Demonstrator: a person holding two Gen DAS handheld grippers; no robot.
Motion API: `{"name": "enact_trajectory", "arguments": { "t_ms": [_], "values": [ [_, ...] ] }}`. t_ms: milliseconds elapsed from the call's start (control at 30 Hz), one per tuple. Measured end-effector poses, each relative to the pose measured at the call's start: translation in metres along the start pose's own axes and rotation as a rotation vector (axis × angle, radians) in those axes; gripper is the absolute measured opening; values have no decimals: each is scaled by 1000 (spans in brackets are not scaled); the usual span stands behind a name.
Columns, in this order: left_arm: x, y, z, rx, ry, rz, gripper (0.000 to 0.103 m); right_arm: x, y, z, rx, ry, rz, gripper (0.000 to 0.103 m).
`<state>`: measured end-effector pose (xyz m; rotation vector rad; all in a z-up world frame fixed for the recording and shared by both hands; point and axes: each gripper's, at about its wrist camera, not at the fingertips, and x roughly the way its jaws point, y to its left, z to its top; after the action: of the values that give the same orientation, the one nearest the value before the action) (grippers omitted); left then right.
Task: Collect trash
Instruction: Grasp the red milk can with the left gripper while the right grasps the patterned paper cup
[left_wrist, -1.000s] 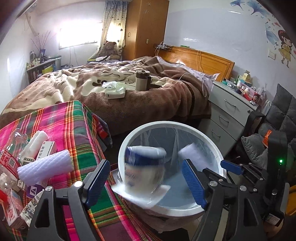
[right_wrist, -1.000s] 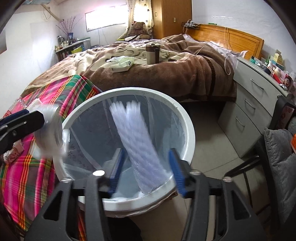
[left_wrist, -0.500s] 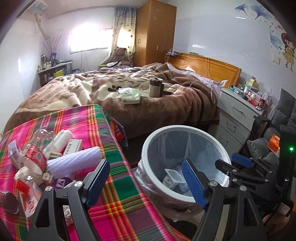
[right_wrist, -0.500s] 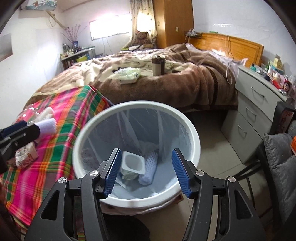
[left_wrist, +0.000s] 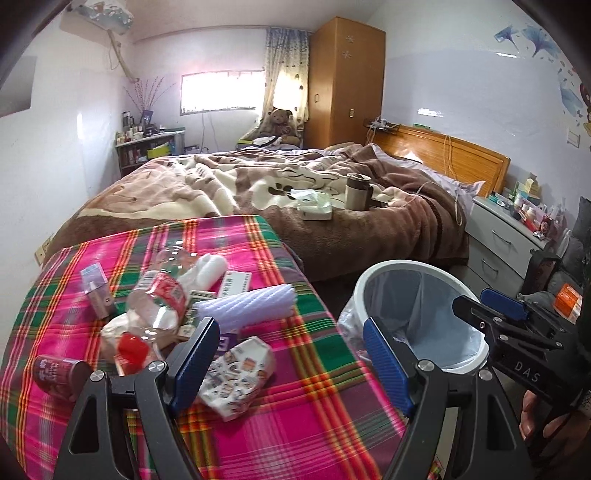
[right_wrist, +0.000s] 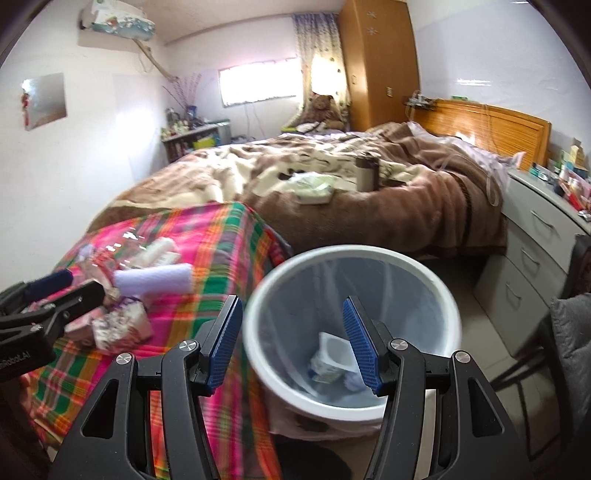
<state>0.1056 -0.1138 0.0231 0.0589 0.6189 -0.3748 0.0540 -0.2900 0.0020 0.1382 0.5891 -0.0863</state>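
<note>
A white trash bin (left_wrist: 375, 277) with a clear liner stands on the floor beside a table with a pink plaid cloth (left_wrist: 303, 417). In the right wrist view the bin (right_wrist: 258, 295) holds a white yogurt cup (right_wrist: 332, 350) and other scraps. On the cloth lie a crushed clear bottle (left_wrist: 162, 291), a white foam roll (left_wrist: 251, 306), a patterned carton (left_wrist: 240, 373), a dark red can (left_wrist: 55, 373) and small boxes. My left gripper (left_wrist: 288, 362) is open and empty over the table's right edge. My right gripper (right_wrist: 291, 347) is open and empty above the bin.
A bed with a brown blanket (left_wrist: 332, 192) lies behind the table, with a tissue pack (left_wrist: 314, 206) and a mug (left_wrist: 356, 190) on it. A grey drawer unit (left_wrist: 506, 236) stands at right. A dark chair (right_wrist: 569, 339) is by the bin.
A cup and a foam roll dropped from my open grippers into the bin. Both grippers then pulled back and swung left, the left one over the table's trash pile.
</note>
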Motion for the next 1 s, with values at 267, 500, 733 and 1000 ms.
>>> {"name": "enact_trajectory", "arguments": {
  "t_ms": [267, 500, 733, 1000],
  "values": [
    [-16, 60, -14, -88, -9, 77, 80, 10, 40, -3, -16, -44, 127, 68],
    [-29, 126, -29, -207, 5, 167, 80, 26, 74, -6, -53, 4, 196, 69],
    [-34, 184, -46, -316, 39, 238, 80, 40, 105, -17, -92, 93, 209, 69],
    [-24, 233, -63, -447, 79, 271, 80, 59, 127, -26, -78, 189, 229, 69]
  ]
}}
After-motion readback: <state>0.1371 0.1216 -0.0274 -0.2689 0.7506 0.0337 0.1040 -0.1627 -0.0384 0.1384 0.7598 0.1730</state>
